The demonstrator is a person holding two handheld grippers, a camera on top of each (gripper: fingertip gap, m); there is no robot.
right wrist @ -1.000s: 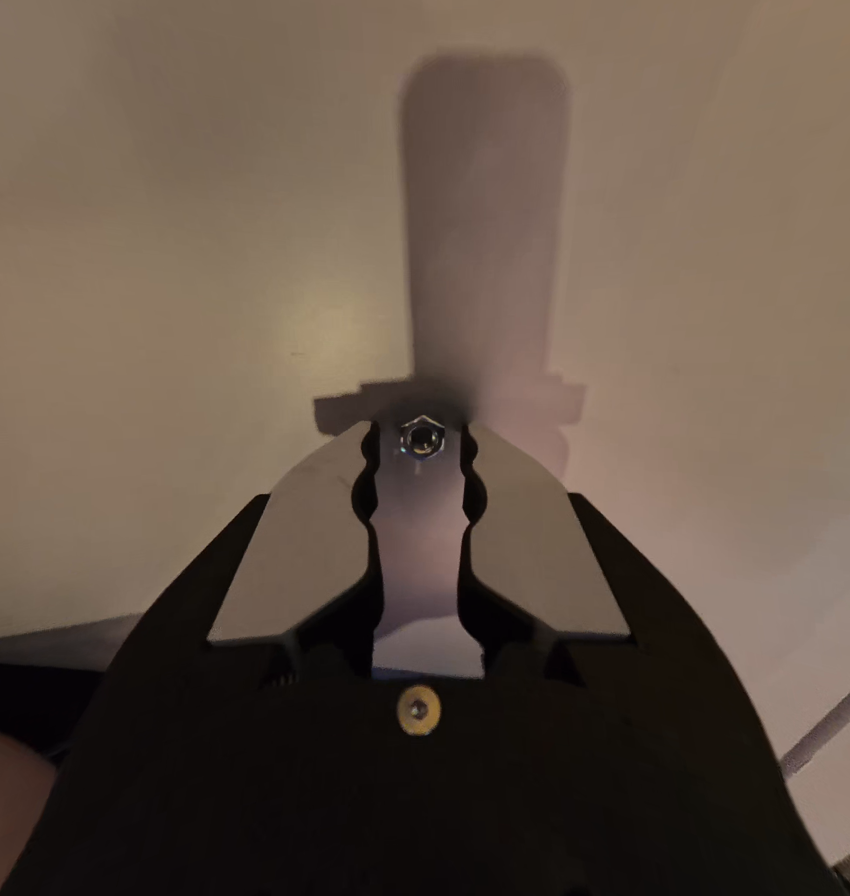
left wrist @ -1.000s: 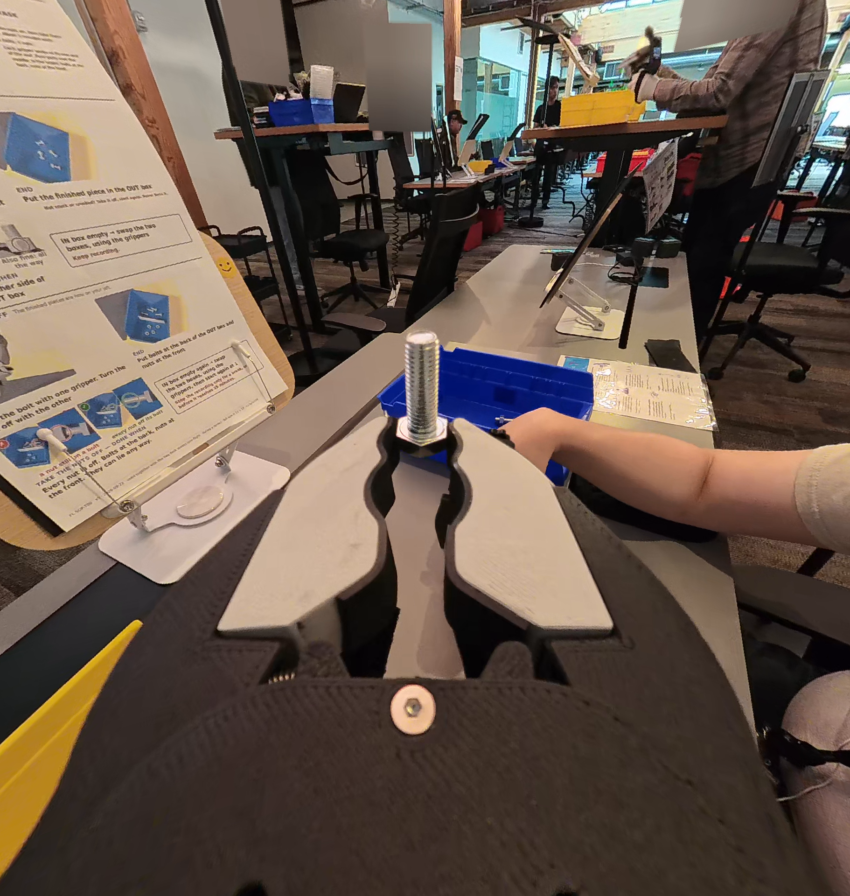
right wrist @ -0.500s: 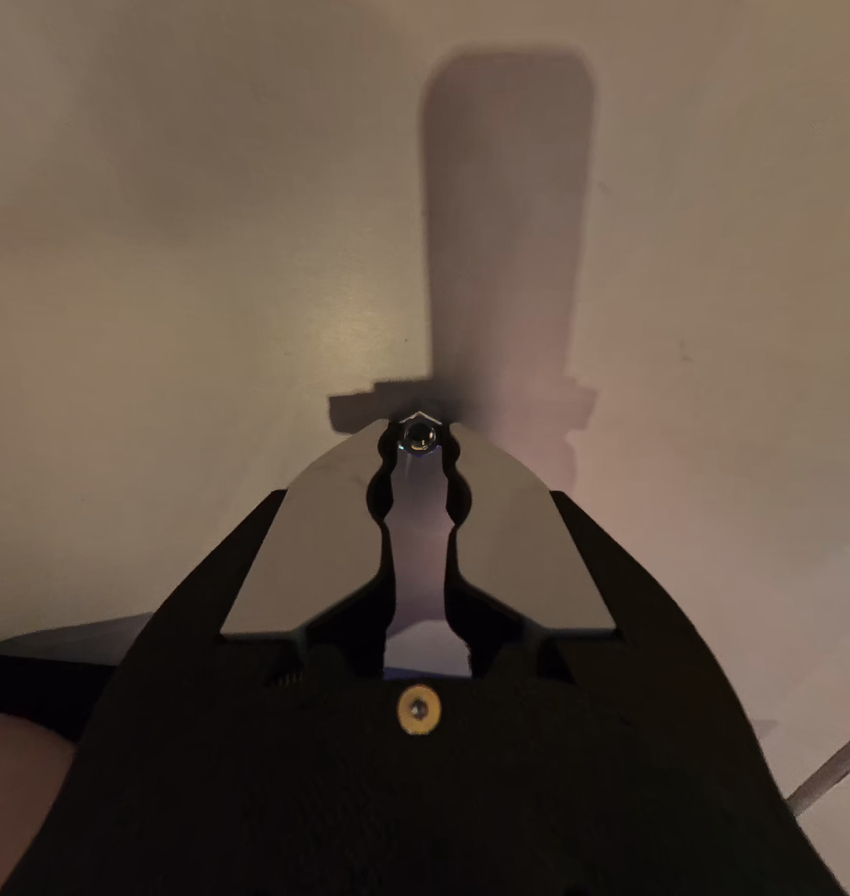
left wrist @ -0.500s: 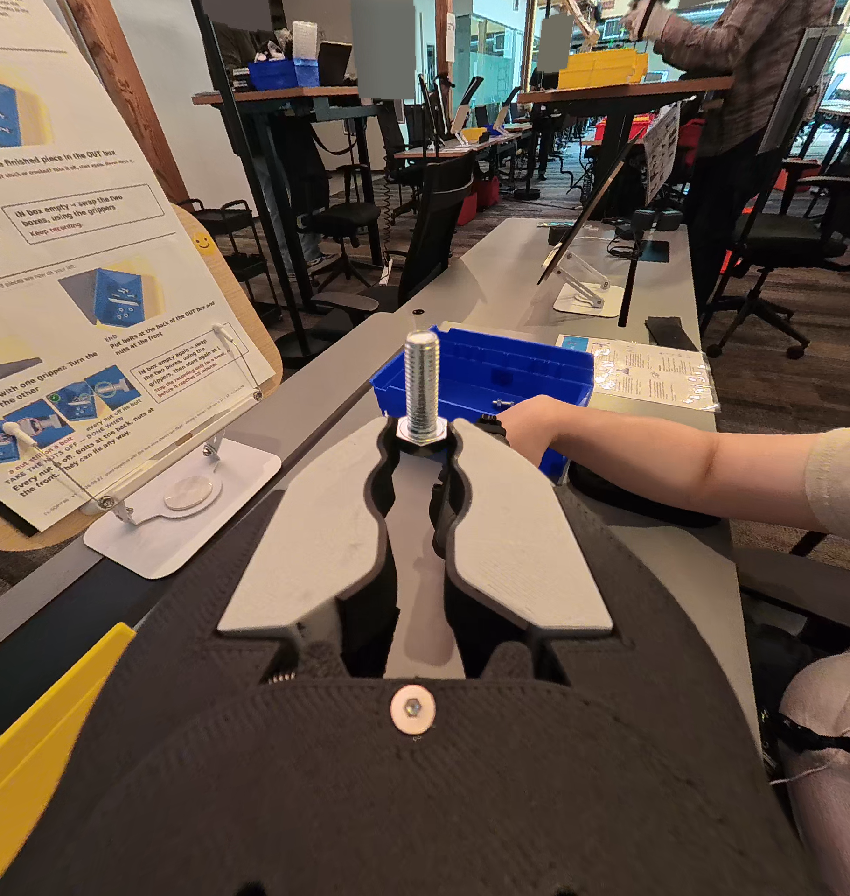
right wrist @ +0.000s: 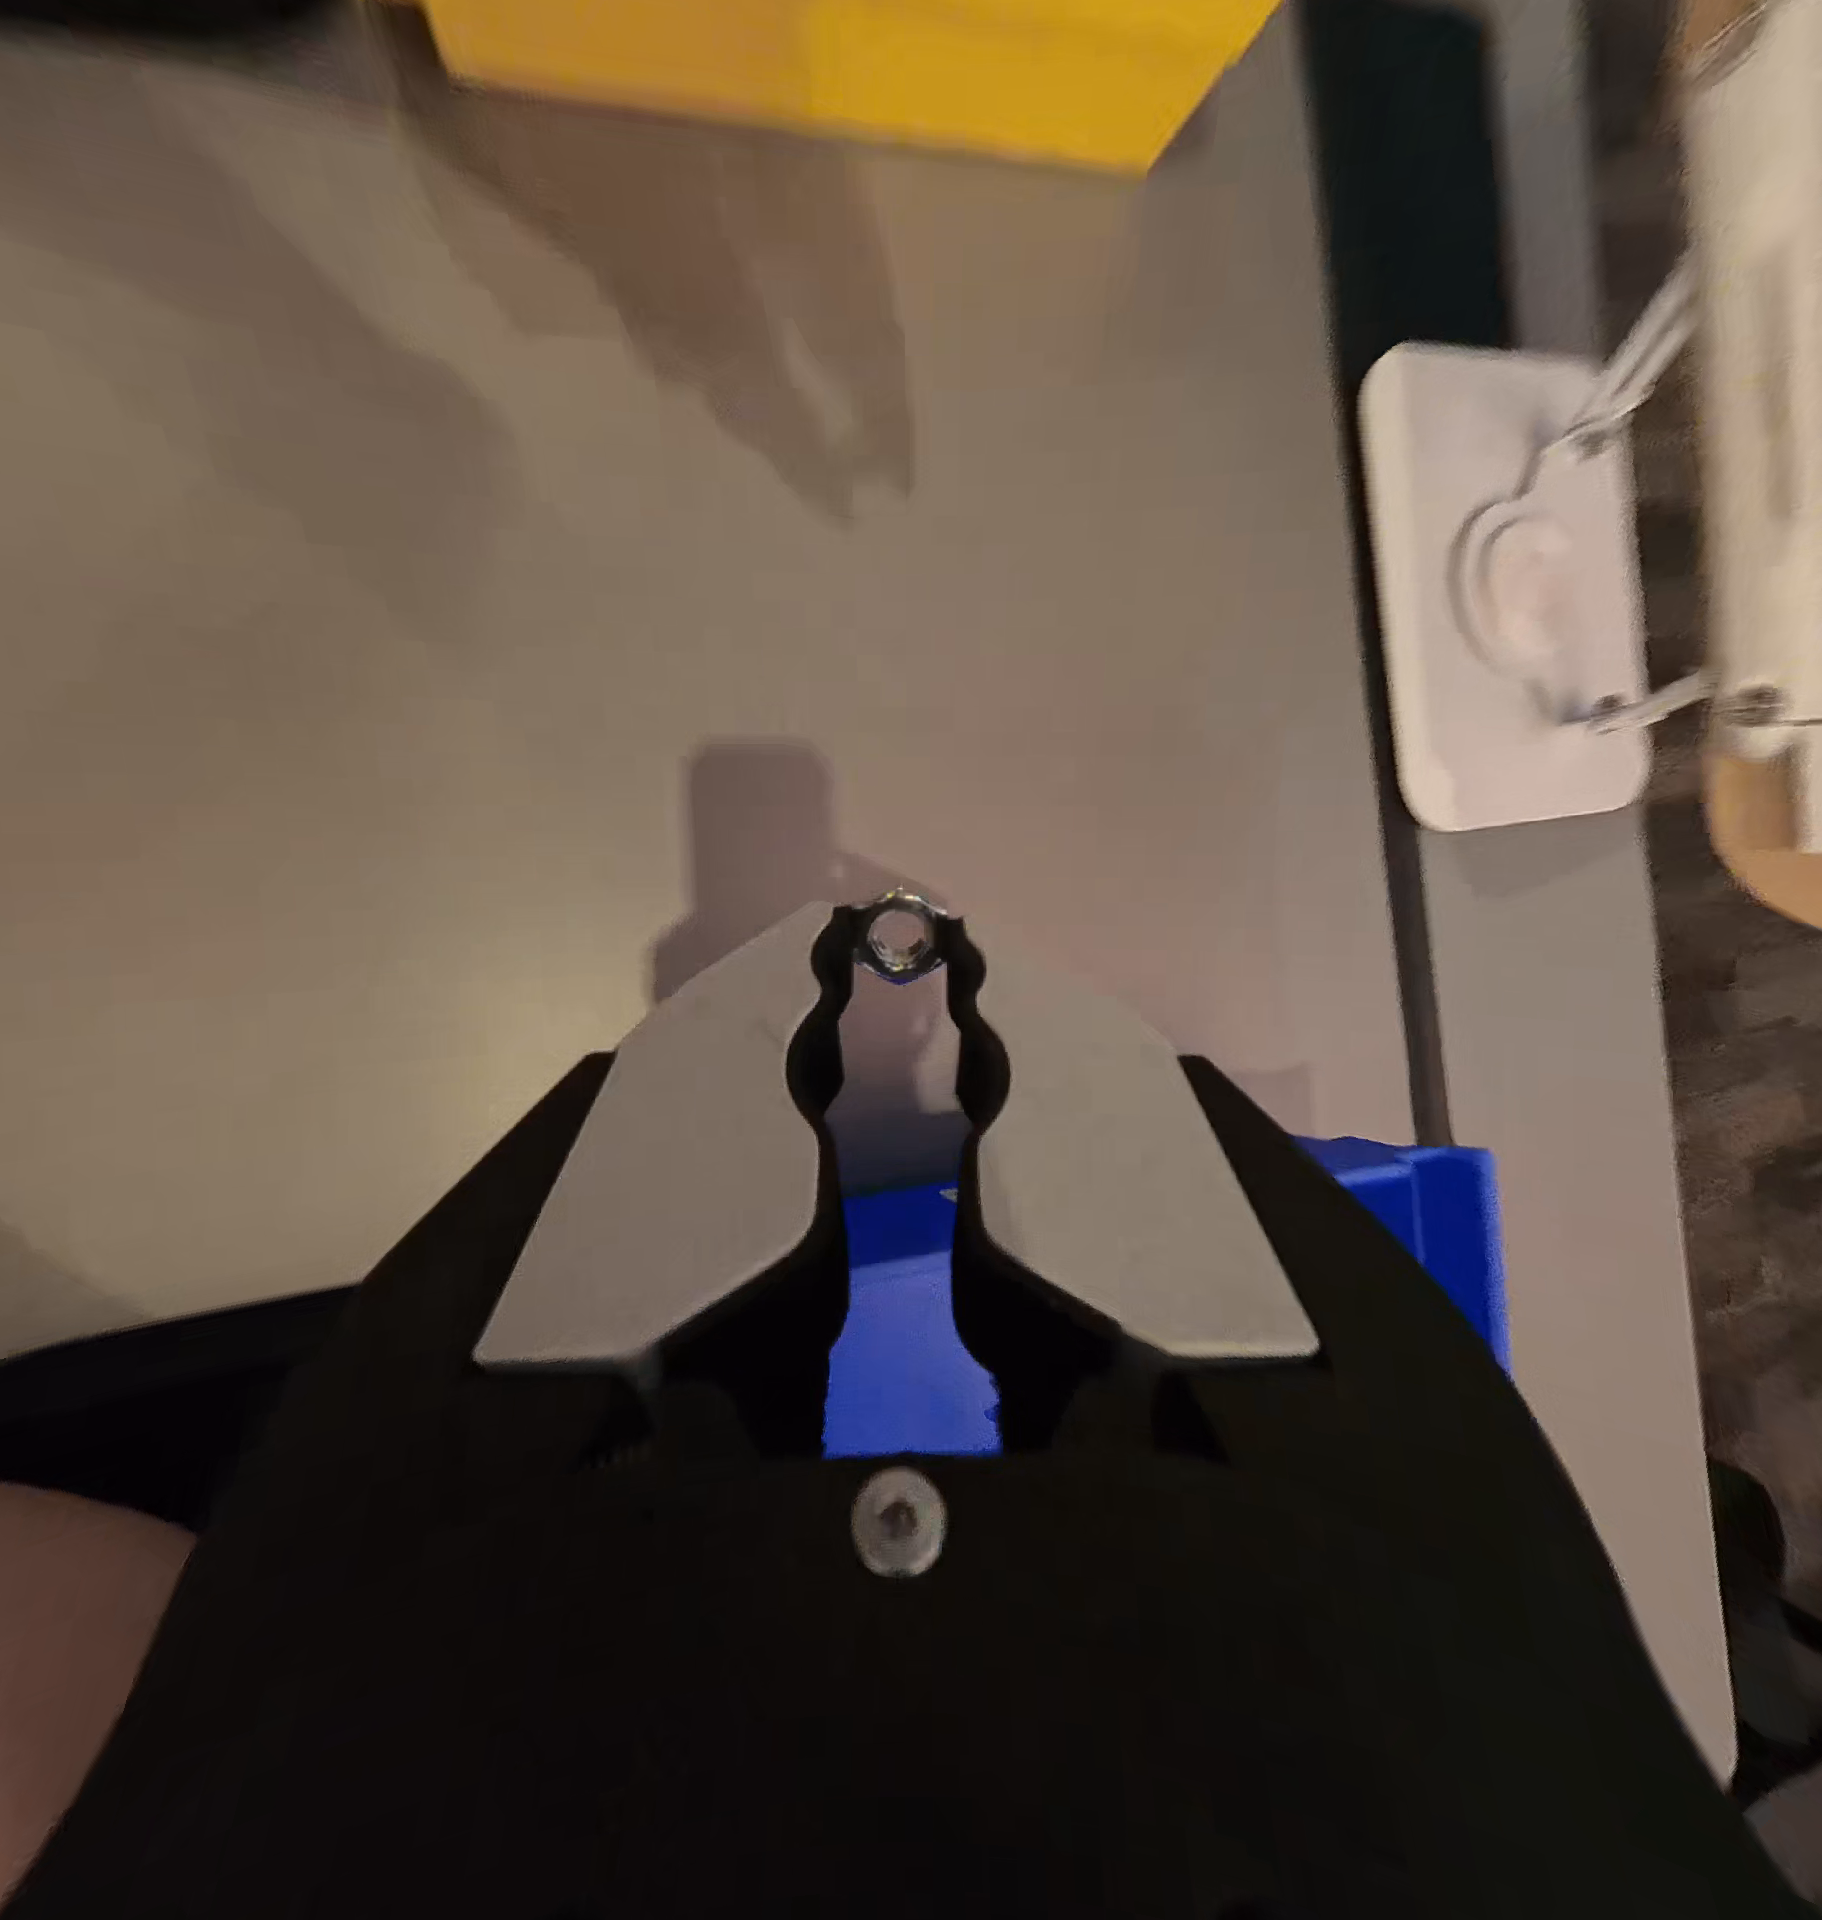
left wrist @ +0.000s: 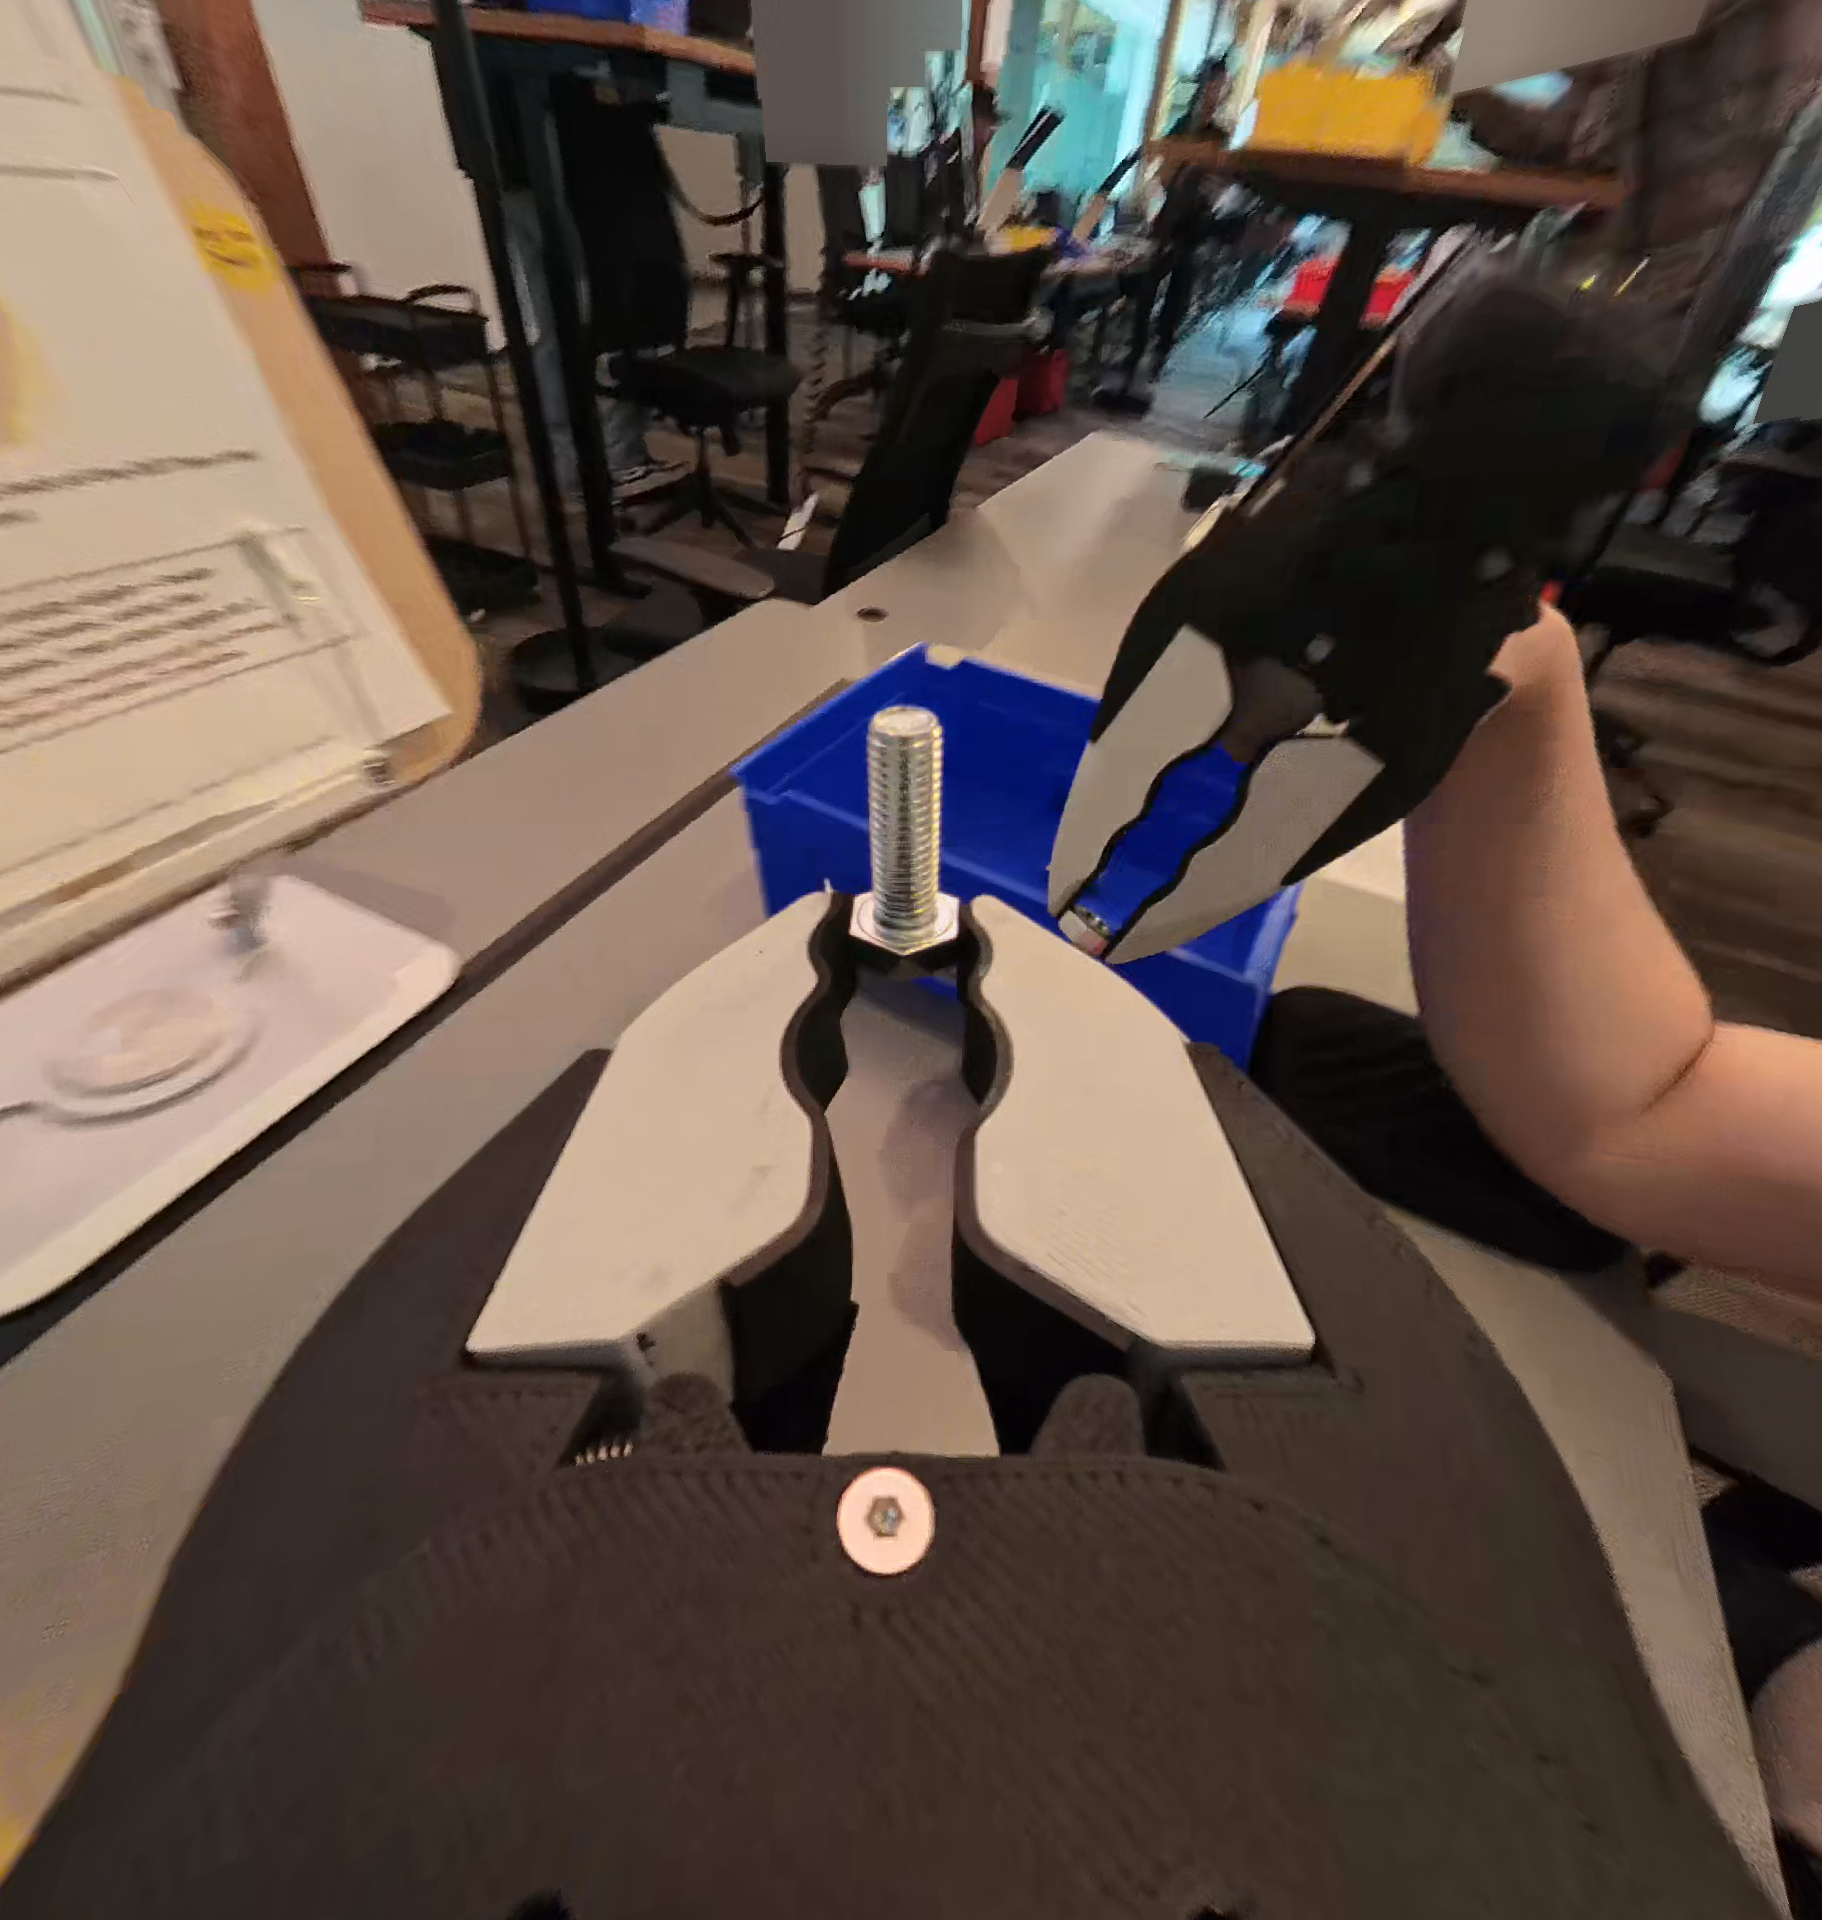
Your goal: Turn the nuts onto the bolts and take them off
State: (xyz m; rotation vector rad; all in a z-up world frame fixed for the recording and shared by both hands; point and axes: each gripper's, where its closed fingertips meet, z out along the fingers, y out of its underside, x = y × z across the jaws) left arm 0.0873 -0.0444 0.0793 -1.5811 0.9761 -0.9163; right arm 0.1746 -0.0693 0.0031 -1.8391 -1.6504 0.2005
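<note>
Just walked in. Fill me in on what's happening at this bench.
A person is working with two handheld claws. The left claw is shut on the hex head of a bolt, holding it upright with the threads bare. The right claw pinches a small nut at its tips and hangs beside the bolt, above the blue bin on the grey table. The nut is not yet on the bolt.

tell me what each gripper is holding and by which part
Left gripper: upright silver threaded bolt, clamped by its hex head. Right gripper: small silver hex nut, pinched by its sides at the fingertips.
</note>
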